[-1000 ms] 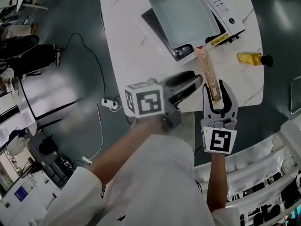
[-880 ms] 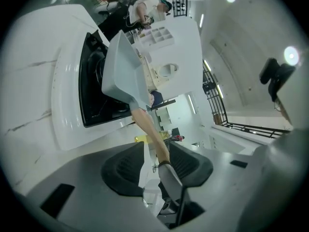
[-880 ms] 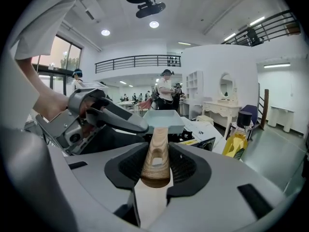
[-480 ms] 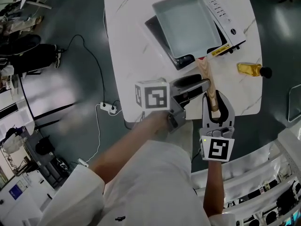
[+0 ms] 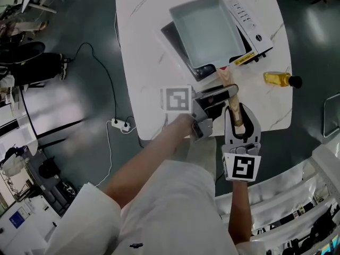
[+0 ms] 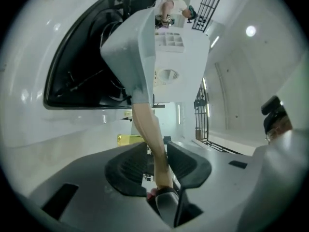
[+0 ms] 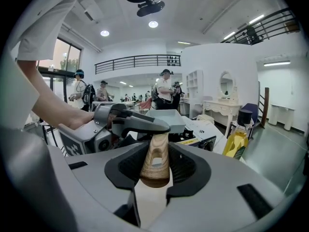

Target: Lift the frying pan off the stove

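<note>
A square grey frying pan (image 5: 207, 31) sits on the black-and-white stove (image 5: 254, 23) at the table's far side. Its wooden handle (image 5: 229, 84) points toward me. My right gripper (image 5: 241, 122) is shut on the handle's end (image 7: 155, 166), pads against both sides. My left gripper (image 5: 232, 93) reaches in from the left, turned on its side, with one finger above the handle and one below. Its jaws are closing, and in the left gripper view the handle (image 6: 149, 124) runs between the pads, which appear to touch it. The lower finger is hidden in the head view.
A bottle of yellow oil (image 5: 279, 79) lies on the white marble table (image 5: 149, 78) right of the handle. The table's near edge runs just under both grippers. A power strip (image 5: 119, 124) and cable lie on the floor to the left. People stand far behind (image 7: 166, 88).
My left gripper has moved right from beside the handle until its jaws straddle it. The right gripper has stayed on the handle's end.
</note>
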Demonstrator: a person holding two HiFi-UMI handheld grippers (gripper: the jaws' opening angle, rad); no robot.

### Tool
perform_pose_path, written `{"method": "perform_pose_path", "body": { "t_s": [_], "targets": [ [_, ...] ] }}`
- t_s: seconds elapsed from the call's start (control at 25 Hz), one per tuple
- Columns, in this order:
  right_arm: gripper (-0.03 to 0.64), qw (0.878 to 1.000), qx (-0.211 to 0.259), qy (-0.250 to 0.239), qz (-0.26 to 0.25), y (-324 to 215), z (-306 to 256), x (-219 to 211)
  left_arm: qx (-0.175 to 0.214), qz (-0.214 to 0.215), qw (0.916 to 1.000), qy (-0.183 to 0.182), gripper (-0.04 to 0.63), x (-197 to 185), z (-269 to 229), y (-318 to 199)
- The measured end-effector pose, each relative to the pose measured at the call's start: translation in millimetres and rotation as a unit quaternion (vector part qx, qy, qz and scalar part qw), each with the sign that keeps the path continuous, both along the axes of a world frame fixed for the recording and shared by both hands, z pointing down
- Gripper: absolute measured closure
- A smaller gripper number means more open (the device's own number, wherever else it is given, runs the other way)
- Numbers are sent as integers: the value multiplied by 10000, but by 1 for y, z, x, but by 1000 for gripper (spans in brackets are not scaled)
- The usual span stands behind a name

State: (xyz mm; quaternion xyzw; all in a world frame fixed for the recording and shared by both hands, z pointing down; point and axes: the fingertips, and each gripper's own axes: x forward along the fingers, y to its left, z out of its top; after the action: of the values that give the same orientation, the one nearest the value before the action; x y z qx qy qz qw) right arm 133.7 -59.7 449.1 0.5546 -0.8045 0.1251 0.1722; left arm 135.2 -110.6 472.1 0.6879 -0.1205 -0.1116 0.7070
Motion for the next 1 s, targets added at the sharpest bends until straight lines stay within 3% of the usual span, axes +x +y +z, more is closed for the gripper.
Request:
{"method": "perform_pose_path", "body": {
  "t_s": [0.12, 0.4, 0.6, 1.0],
  "targets": [
    [500, 10000, 28, 11, 6, 0, 2, 3, 34, 75, 10000, -55, 484, 2, 3, 0],
    [500, 10000, -13, -55, 38, 1, 10, 2, -460, -39, 9989, 63, 500, 4, 3, 5],
    [502, 9998, -137, 98, 88, 4, 8, 1, -213, 140, 9996, -131, 495, 3, 4, 8],
    [502, 9999, 102, 21, 128, 13, -19, 4, -235, 74, 9995, 212, 492, 7, -20, 17]
  ]
}}
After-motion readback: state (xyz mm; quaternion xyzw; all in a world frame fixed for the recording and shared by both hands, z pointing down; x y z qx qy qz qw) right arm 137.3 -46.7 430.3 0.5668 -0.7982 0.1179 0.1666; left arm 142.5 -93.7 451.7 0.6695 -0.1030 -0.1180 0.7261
